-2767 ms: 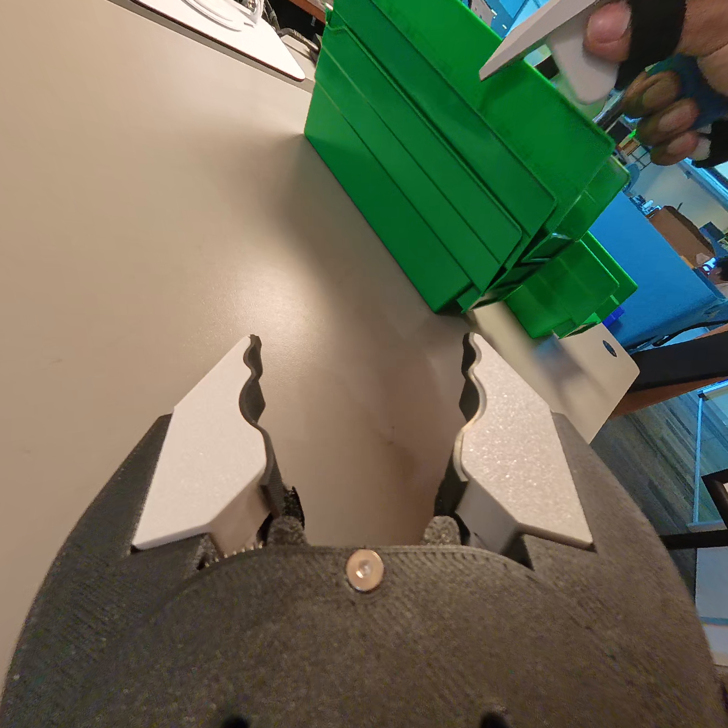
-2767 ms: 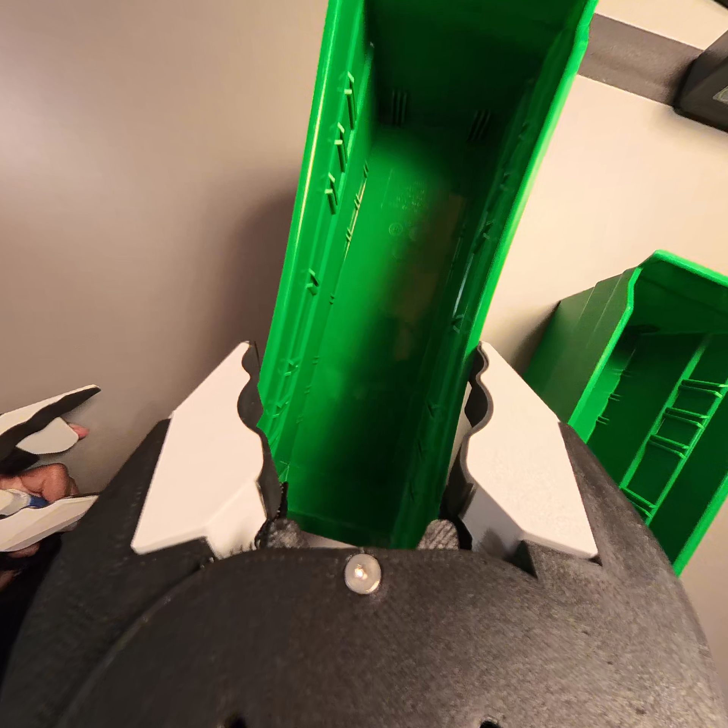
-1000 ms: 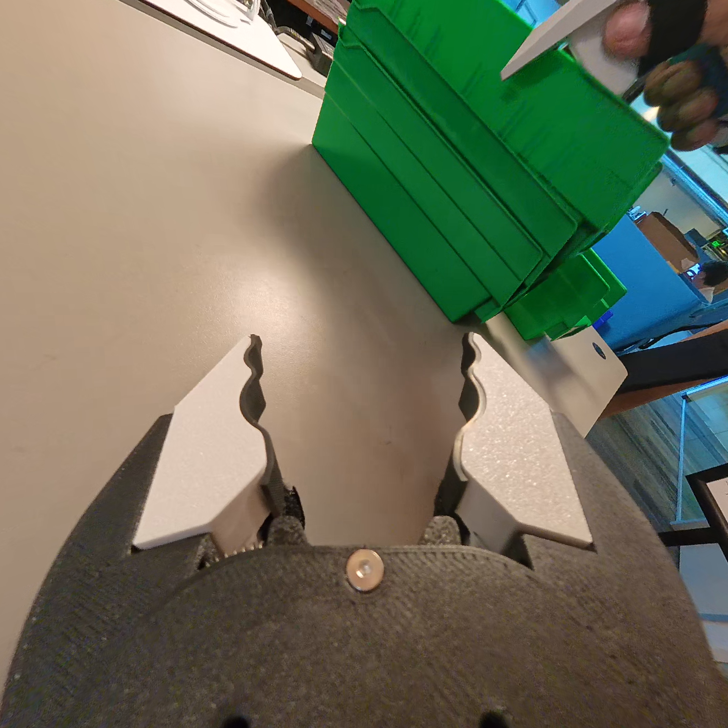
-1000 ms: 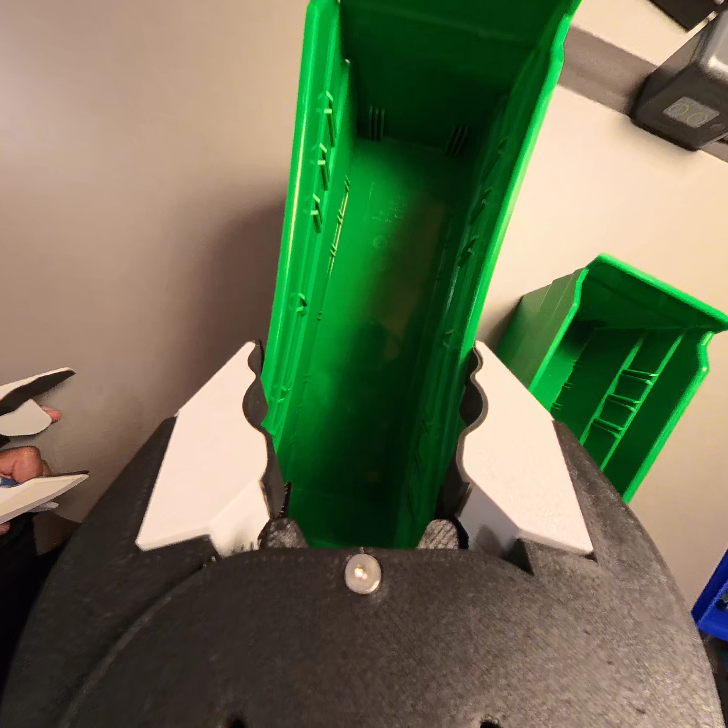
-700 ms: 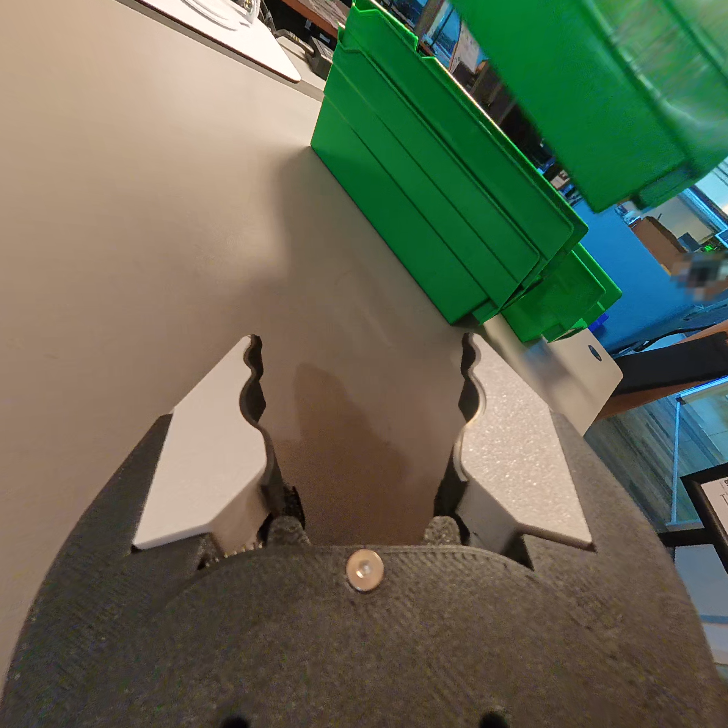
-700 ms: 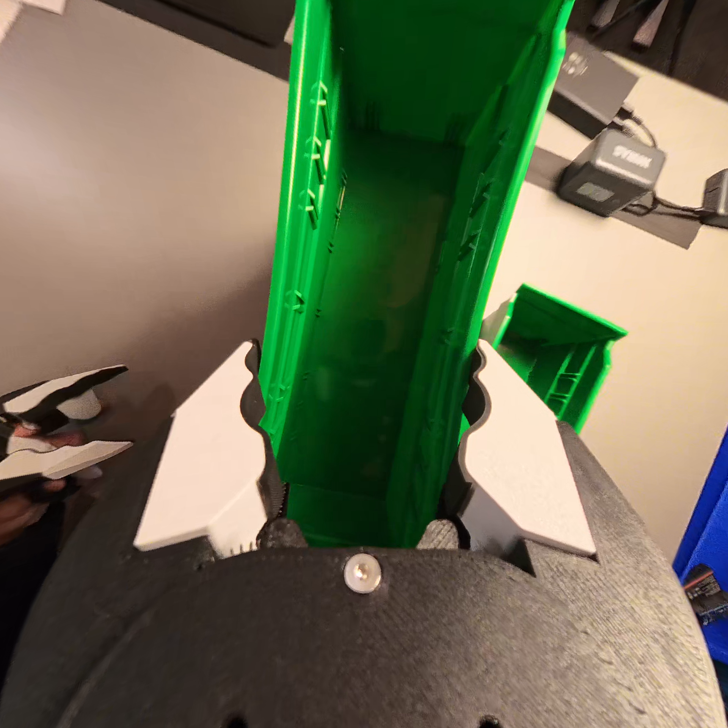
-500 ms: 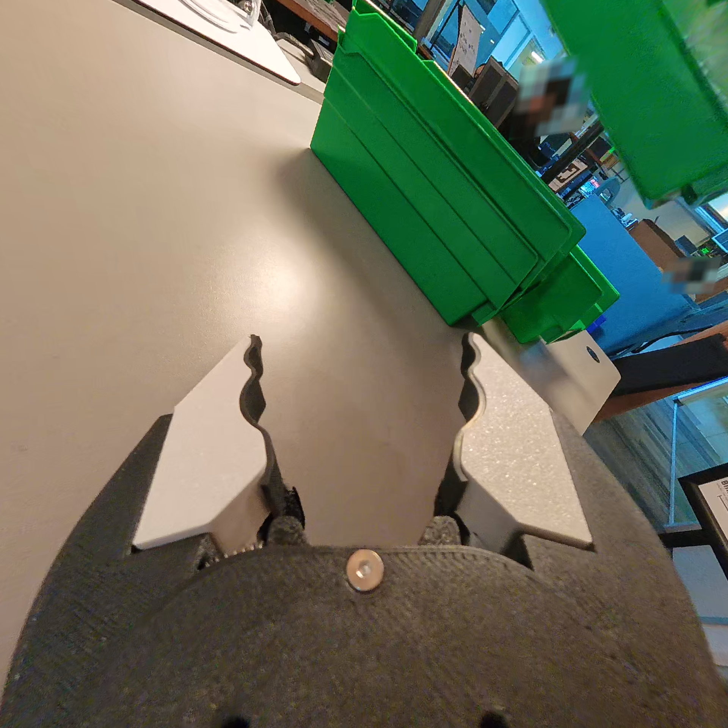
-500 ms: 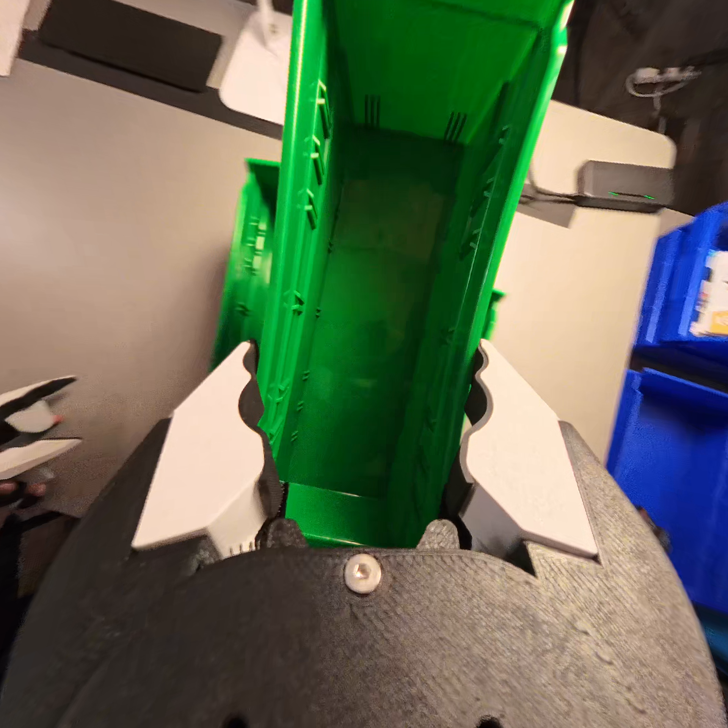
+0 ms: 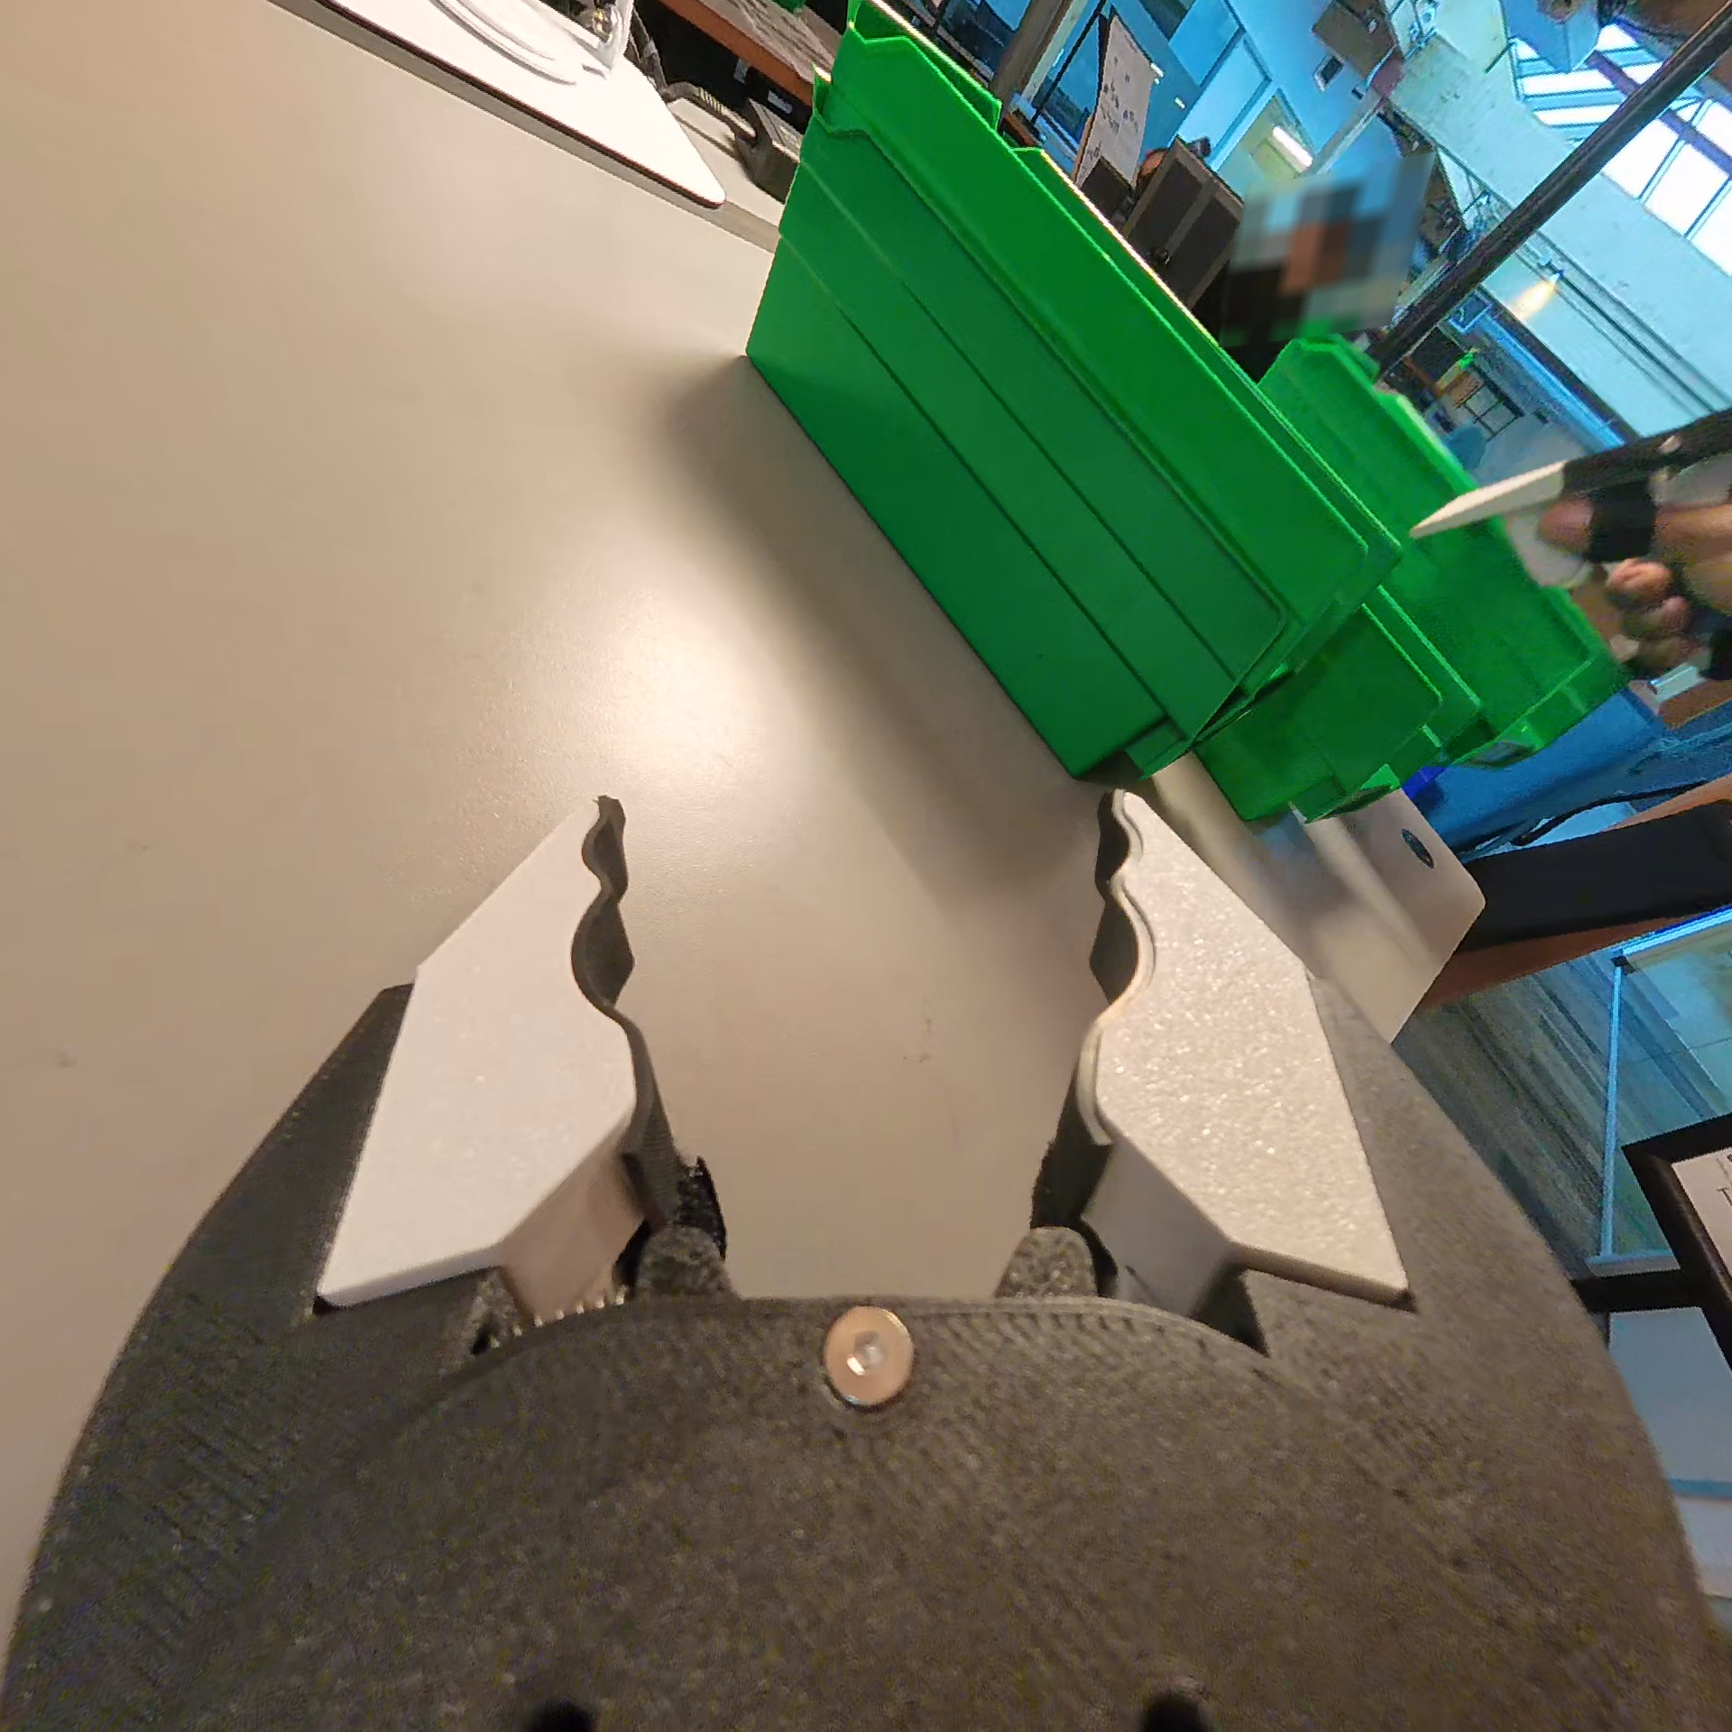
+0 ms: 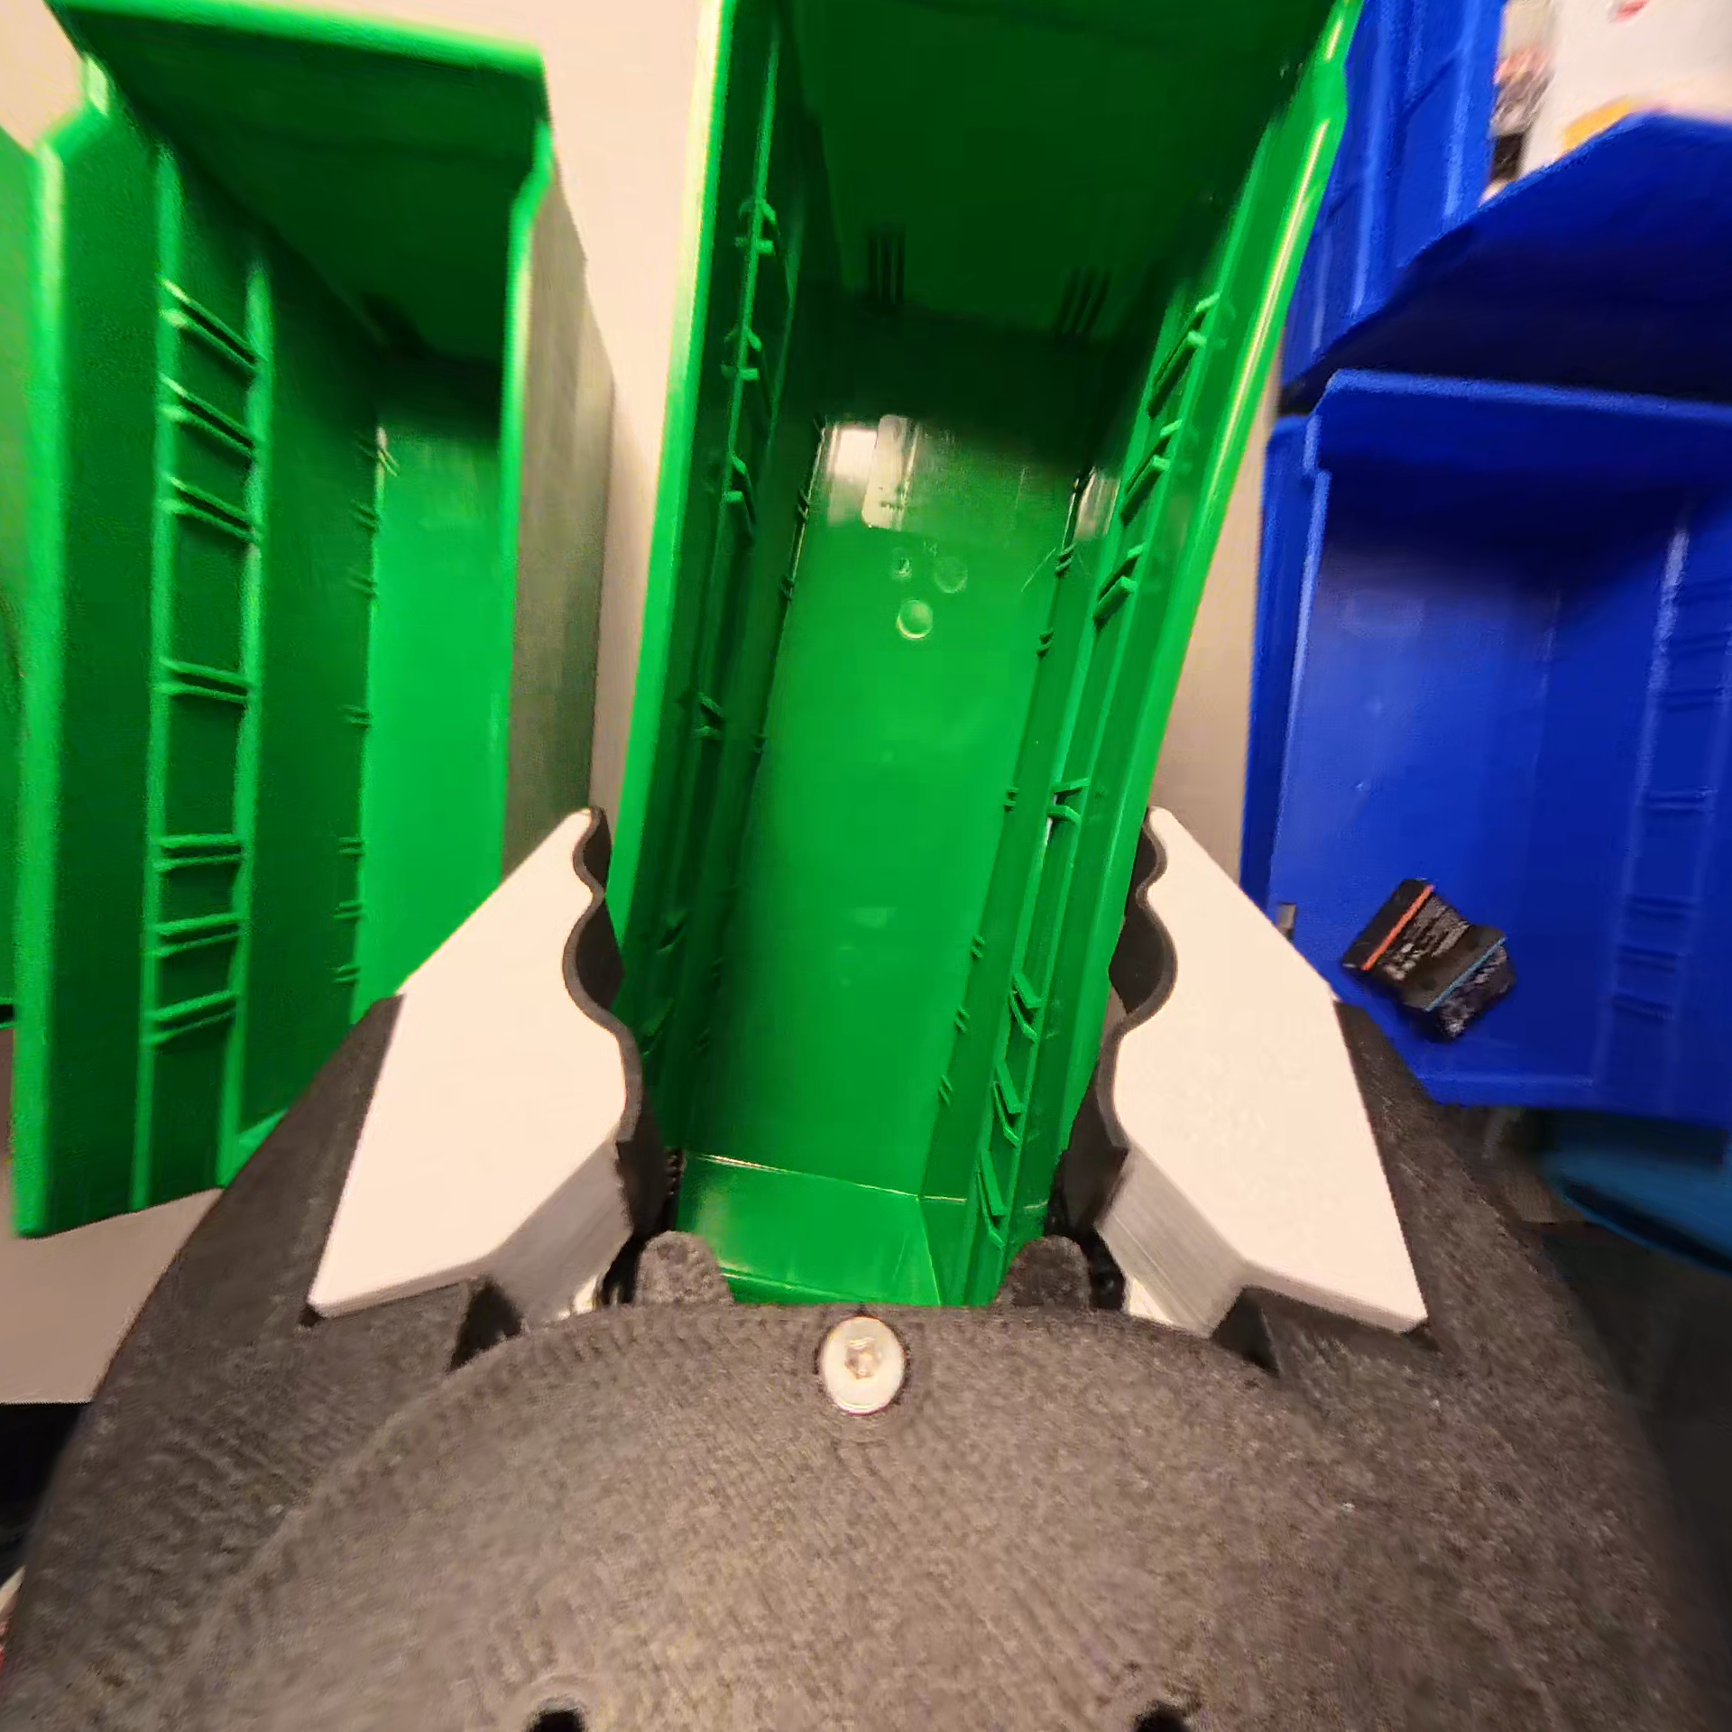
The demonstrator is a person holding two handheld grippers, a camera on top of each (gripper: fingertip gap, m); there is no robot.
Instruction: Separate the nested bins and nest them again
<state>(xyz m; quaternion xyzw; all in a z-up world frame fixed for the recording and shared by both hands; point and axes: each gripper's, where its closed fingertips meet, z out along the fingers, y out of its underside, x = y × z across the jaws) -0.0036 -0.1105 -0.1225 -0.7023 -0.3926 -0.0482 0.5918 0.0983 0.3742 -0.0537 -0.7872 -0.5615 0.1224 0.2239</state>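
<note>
— Is there any writing to read here?
— None legible. The held green bin (image 10: pixel 900 750) has small moulded marks on its floor, a white sign (image 9: pixel 1111 112) stands far behind the desk (image 9: pixel 375 562), and a small dark packet (image 10: pixel 1429 956) bears print, all too blurred to read.

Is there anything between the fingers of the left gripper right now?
No, the left gripper stands open over the bare table, with the green bins farther ahead.

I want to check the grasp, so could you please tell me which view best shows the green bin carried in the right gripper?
The right wrist view: the held green bin fills the frame between the right gripper's jaws. The left wrist view shows it only far off at the right edge, beyond the other green bin.
</note>
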